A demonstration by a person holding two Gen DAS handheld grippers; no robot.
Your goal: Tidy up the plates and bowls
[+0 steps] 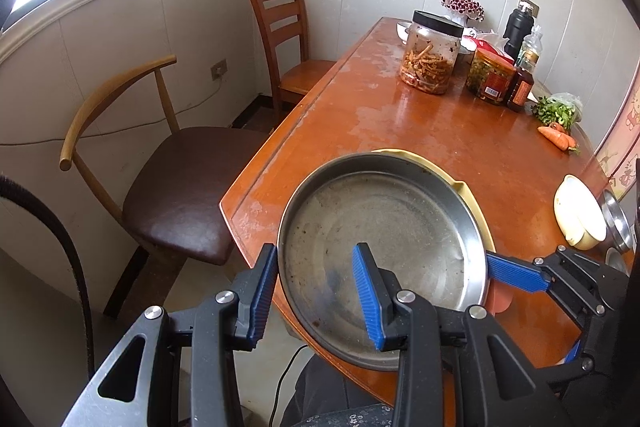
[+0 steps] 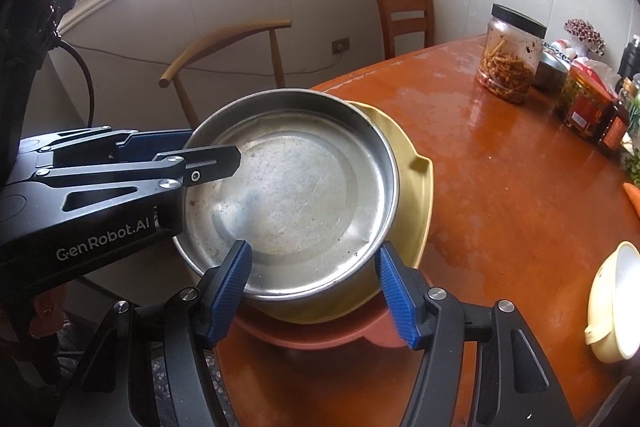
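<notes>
A steel plate (image 1: 384, 227) (image 2: 296, 195) lies on a yellow plate (image 2: 416, 195) (image 1: 472, 203), which rests on a reddish-brown plate (image 2: 320, 335), at the near edge of the table (image 1: 400, 123). My left gripper (image 1: 316, 251) (image 2: 212, 147) is shut on the steel plate's left rim, one finger inside and one outside. My right gripper (image 2: 315, 247) stands open across the near rim, its pads clear of the metal; one of its fingers (image 1: 516, 271) shows at the plate's right side. A cream bowl (image 1: 580, 215) (image 2: 612, 307) lies tipped at the right, beside a steel bowl (image 1: 616, 223).
Jars (image 1: 430, 59), bottles (image 1: 520, 87), greens and carrots (image 1: 558, 137) crowd the far right of the table. A brown-seated chair (image 1: 180, 187) and a wooden chair (image 1: 288, 39) stand along the left side. The stack overhangs the table's edge.
</notes>
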